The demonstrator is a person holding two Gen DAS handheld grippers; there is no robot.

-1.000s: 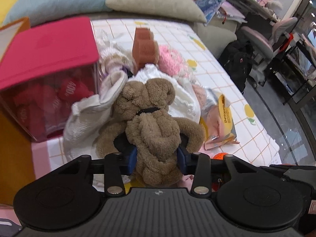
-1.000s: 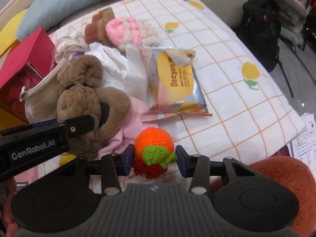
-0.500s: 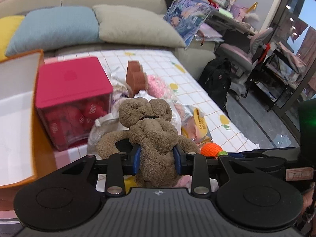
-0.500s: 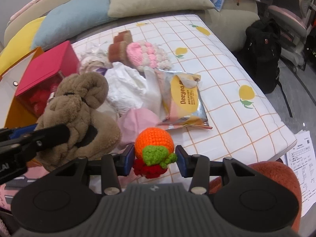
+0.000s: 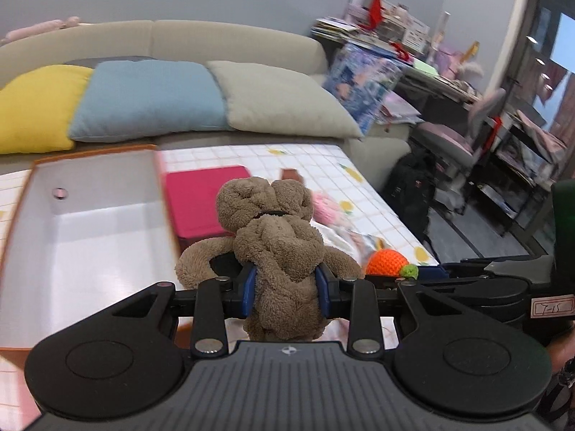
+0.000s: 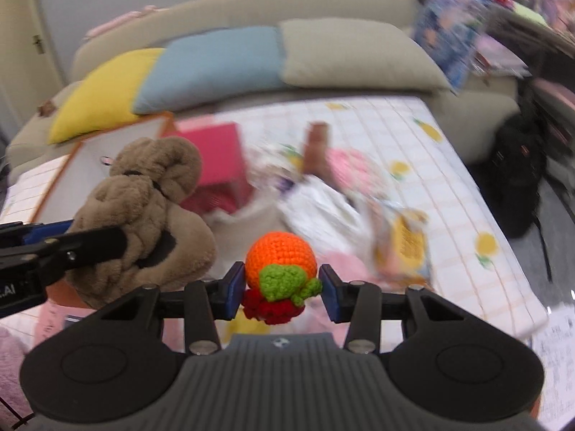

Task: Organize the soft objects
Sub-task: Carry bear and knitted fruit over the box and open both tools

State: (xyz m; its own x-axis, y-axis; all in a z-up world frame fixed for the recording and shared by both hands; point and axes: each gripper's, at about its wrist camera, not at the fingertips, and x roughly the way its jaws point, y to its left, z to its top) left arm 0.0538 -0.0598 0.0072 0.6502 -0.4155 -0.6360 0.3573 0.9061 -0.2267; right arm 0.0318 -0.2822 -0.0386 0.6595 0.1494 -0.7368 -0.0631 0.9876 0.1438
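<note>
A brown plush toy (image 5: 276, 237) hangs above the bed with my left gripper (image 5: 285, 289) shut on its lower body; its blue pads press in from both sides. Seen from the right wrist, the same plush (image 6: 143, 197) hangs at the left. My right gripper (image 6: 282, 287) is shut on an orange crochet ball (image 6: 280, 255) with a green leaf and red trim. From the left wrist, that ball (image 5: 386, 260) shows just right of the plush. An open orange box (image 5: 93, 154) with a white inside lies below and to the left.
A pink-lidded box (image 5: 205, 197) stands right of the open box. More soft items lie on the checked bedspread (image 6: 413, 136): a pink crochet piece (image 6: 348, 165), a brown block (image 6: 316, 143), white cloth, a snack bag (image 6: 406, 244). Yellow, blue and beige cushions line the back; a black backpack (image 6: 517, 165) sits on the floor.
Both grippers have risen off the bed with their toys, and the views have tilted up toward the cushions. The open box has come into view at the left.
</note>
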